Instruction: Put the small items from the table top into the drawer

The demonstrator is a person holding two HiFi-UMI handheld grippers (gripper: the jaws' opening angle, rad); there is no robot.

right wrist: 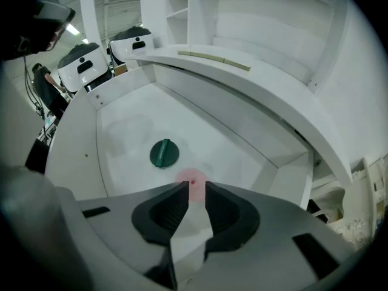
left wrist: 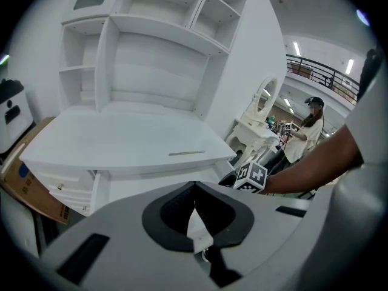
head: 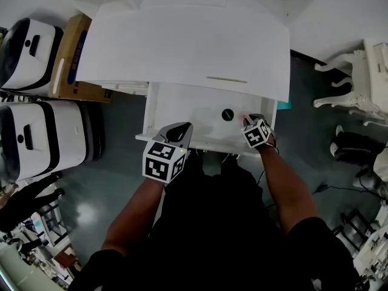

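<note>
Pale pink and half see-through, a small round piece (right wrist: 193, 179) lies on the floor of the open drawer (right wrist: 124, 132), low in the middle of the right gripper view. Just up and left of it sits a dark green disc (right wrist: 163, 153), apart from the pink piece. So 2 small things are in the drawer.

On the white counter (head: 182, 41) 1 thin beige strip (head: 227, 79) lies near the front edge, right of centre in the head view. No other loose item shows there, so by my reading the job is mostly done and only the strip is left.

The right tool (right wrist: 194, 185) is down inside the drawer with its jaws a narrow gap apart and nothing clamped between them. The pink piece lies just beyond the tips, in line with the gap, and whether they touch it I cannot tell.

The left tool (left wrist: 194, 187) hangs at the drawer's front edge, lower centre of the head view. Its jaws are closed tip to tip on nothing, well short of the strip above it.
</note>
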